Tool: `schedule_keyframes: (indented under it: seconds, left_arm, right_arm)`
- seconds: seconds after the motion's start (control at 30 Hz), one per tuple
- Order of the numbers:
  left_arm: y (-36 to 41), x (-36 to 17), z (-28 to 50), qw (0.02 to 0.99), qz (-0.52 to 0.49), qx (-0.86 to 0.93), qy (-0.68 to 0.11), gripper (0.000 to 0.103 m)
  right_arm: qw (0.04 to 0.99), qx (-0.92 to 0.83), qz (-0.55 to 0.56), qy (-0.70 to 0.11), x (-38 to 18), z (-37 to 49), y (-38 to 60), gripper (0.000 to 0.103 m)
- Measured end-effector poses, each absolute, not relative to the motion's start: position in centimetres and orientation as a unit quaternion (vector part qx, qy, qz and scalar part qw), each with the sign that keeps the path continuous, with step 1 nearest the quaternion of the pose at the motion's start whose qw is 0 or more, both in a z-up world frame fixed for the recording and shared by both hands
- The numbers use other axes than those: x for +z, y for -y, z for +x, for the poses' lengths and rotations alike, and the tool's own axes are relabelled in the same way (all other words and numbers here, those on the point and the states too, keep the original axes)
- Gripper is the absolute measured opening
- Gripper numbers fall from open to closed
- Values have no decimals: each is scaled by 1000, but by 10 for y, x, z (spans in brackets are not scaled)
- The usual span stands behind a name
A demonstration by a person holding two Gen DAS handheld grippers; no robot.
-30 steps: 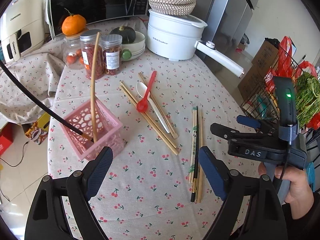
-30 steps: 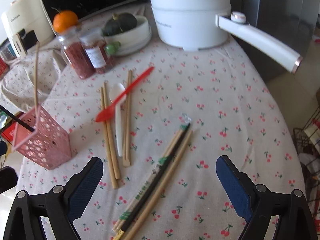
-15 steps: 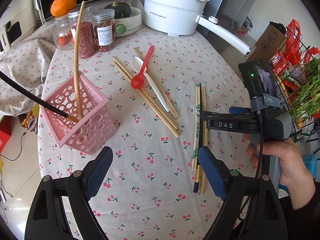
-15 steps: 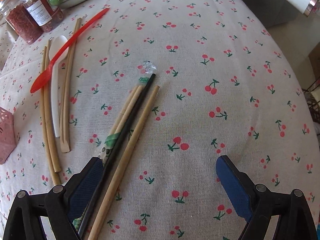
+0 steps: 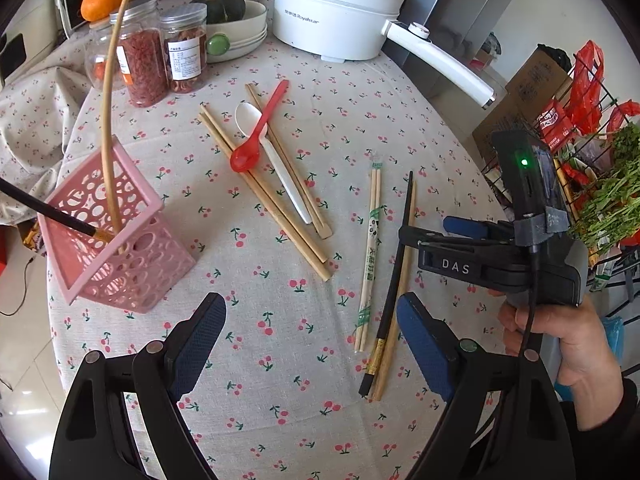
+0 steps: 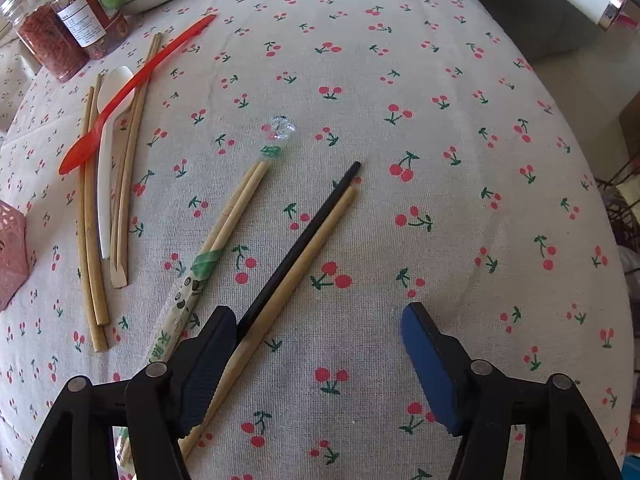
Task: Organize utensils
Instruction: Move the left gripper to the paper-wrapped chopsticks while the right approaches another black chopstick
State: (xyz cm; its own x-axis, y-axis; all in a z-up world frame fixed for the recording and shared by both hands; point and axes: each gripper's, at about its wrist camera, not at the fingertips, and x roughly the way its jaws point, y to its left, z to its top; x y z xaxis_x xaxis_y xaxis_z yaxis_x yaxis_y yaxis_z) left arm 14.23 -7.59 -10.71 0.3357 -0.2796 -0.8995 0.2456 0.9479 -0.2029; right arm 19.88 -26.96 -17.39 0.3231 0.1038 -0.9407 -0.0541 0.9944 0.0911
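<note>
Right gripper (image 6: 316, 364), jaws closing, straddles a black chopstick (image 6: 304, 240) and bamboo chopstick (image 6: 304, 258) lying on the cherry-print tablecloth (image 6: 440, 200). Left gripper (image 5: 312, 344) gapes empty. Pink basket (image 5: 132, 264) at left; white pot (image 5: 336, 20) at top.

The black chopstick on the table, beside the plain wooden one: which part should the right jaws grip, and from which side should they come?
Grip the black chopstick near its thick end, coming from above with the jaws across its width. It lies flat on the tablecloth, touching the wooden chopstick, so both will probably come up together. The right gripper is closing, one finger already against that end.
</note>
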Motion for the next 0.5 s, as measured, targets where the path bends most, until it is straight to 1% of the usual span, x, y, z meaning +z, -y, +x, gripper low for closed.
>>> schedule_keyframes:
  seconds: [0.1, 0.17, 0.23, 0.27, 0.3, 0.33, 0.4, 0.5]
  left_arm:
    - [87, -114, 151, 812, -10, -162, -561, 89]
    - [95, -119, 157, 807, -10, -166, -566, 87]
    - [105, -124, 167, 802, -11, -174, -571, 77]
    - [112, -127, 172, 798, -10, -178, -576, 68]
    - [118, -131, 177, 793, -10, -182, -582, 58]
    - [125, -134, 182, 788, -9, -186, -587, 54]
    - [141, -141, 192, 781, 0, -193, -594, 41]
    - [162, -151, 206, 776, 25, -193, -600, 31]
  right_arm:
    - [808, 58, 41, -585, -171, 195, 283, 61]
    - [798, 69, 89, -592, -170, 195, 296, 60]
    - [785, 72, 143, -598, -171, 194, 311, 60]
    - [781, 71, 160, -599, -171, 193, 317, 60]
    - [780, 68, 168, -599, -170, 192, 322, 60]
    - [780, 63, 169, -599, -170, 191, 326, 60]
    - [780, 56, 167, -600, -168, 190, 330, 60]
    - [778, 54, 171, -603, -168, 189, 335, 60]
